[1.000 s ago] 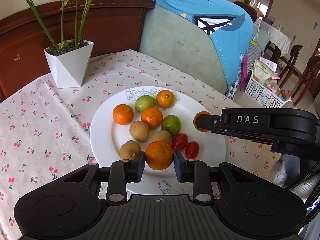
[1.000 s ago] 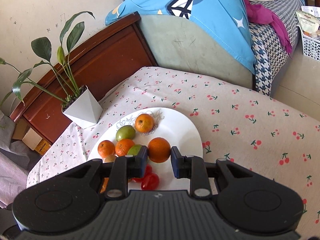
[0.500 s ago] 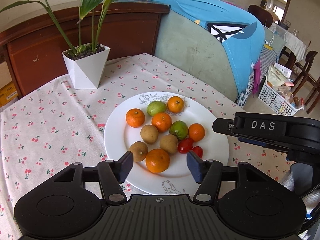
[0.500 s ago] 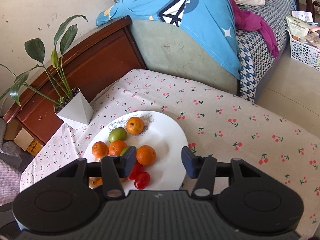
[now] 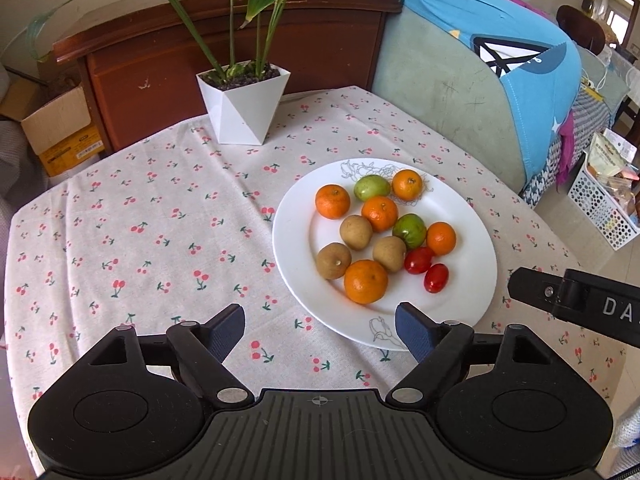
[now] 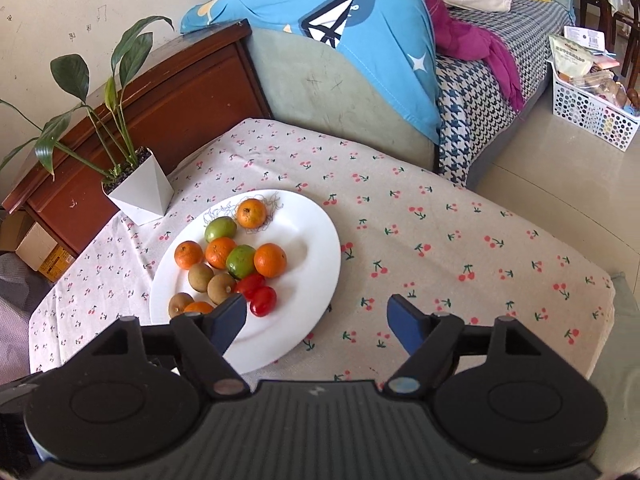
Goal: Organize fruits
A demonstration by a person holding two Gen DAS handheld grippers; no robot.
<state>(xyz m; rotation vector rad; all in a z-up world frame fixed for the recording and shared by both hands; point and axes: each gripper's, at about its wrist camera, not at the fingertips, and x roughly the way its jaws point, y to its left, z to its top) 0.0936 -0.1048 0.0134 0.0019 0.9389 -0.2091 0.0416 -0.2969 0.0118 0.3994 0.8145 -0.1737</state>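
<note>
The left tool [image 5: 320, 330] is being held low over the near edge of the table [image 5: 140, 240], its fingers spread wide apart with nothing between them. Its right finger [image 5: 414, 334] is being kept over the near rim of the white plate [image 5: 472, 280]; its left finger is being kept over bare cloth.

The right tool [image 6: 316, 322] is likewise being held with fingers spread wide and nothing gripped, angled toward the plate [image 6: 316, 248] from the plate's right side. Its left finger [image 6: 228, 320] is overlapping the plate's near edge in view, just beside the two cherry tomatoes [image 6: 256, 292].

The fruits are being carried on the plate: five oranges, the nearest orange [image 5: 365, 281] toward the near rim, two green fruits, three brown fruits and the tomatoes. A potted plant [image 5: 243, 108] is standing well beyond the plate.
</note>
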